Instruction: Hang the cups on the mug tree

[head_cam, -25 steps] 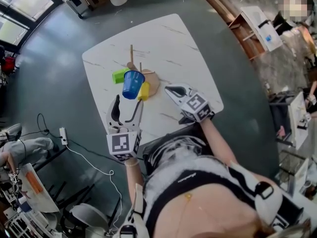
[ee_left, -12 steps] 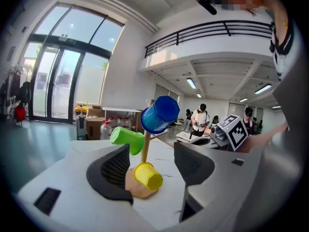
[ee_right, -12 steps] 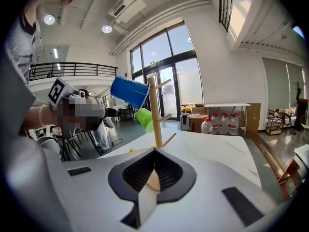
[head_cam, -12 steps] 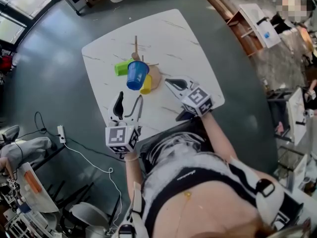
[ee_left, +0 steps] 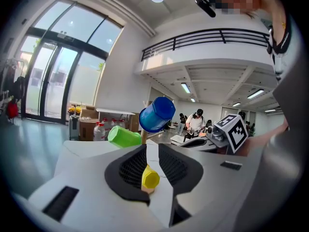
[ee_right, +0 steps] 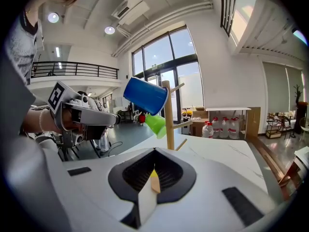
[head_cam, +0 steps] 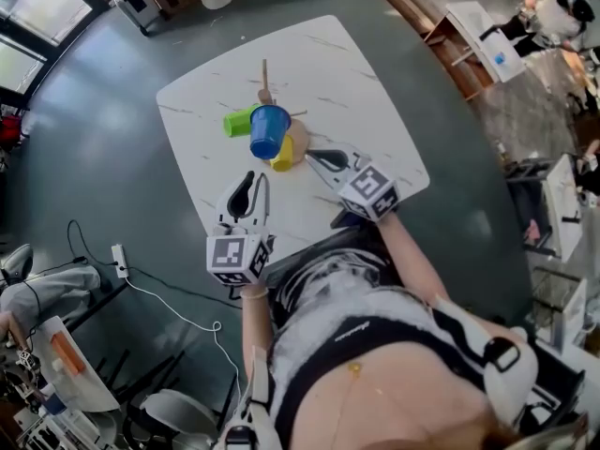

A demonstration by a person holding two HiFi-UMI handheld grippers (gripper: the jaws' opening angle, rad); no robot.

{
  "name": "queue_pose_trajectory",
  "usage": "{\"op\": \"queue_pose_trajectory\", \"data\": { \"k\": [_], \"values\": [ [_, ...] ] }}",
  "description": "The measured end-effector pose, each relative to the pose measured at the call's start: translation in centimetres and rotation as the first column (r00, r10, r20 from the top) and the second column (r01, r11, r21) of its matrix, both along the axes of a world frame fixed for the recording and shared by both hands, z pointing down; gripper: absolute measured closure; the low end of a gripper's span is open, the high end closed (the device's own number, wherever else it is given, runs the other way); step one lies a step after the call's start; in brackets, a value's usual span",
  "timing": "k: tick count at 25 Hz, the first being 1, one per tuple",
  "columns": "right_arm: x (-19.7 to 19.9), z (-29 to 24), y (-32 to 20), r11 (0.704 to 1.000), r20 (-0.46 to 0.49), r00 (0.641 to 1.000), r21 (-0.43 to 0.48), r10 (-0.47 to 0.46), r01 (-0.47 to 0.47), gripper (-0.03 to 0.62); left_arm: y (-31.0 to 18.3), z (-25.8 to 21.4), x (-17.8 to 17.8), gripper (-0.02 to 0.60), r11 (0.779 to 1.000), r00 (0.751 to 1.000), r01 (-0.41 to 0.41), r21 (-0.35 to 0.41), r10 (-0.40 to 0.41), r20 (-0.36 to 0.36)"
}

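Closing from a wide spread, the left gripper (ee_left: 152, 146) now has its jaws down to a narrow slit with nothing between them, and the right gripper (head_cam: 310, 155) has drawn closer to the foot of the mug tree (head_cam: 265, 78). That right gripper has its jaws together and empty. Both tools sit just short of the cups, probably because the hanging looks about done. The blue cup (head_cam: 268, 131) hangs highest and tilted, likely because a peg carries it from one side. The green cup (head_cam: 238, 121) hangs just beside it, pointing away. The yellow cup (head_cam: 282, 160) sits low by the wooden base (head_cam: 298, 139) on the table (head_cam: 356, 82). From above the tree is foreshortened. Only the right gripper view shows its upright pole and bare pegs, and only the left gripper view shows how low the yellow cup sits, though not whether a peg holds it
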State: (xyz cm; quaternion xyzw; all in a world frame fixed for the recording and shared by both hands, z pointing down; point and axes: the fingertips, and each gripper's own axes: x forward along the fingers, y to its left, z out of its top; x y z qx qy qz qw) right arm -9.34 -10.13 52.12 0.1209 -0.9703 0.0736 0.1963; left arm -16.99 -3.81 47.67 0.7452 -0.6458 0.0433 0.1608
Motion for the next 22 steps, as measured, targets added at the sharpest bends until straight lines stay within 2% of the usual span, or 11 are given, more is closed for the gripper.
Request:
{"op": "queue_pose_trajectory", "data": {
  "k": [6,10,22],
  "values": [
    [-0.4,-0.2,1.2,0.999,0.01,0.999,0.022,0.03,-0.03,0.591,0.4,-0.4,0.1,0.546,0.999,0.998,-0.017,0.047,0.02,-0.063],
    [-0.7,0.0,1.4,0.997,0.01,0.999,0.049,0.051,-0.052,0.591,0.7,-0.3,0.0,0.591,0.997,0.997,-0.041,0.06,0.045,-0.059],
    [-1.6,-1.0,3.6,0.992,0.037,0.993,0.056,0.109,-0.111,0.591,1.3,0.3,0.3,0.591,0.994,0.992,-0.096,0.045,0.099,-0.072]
  ]
}}
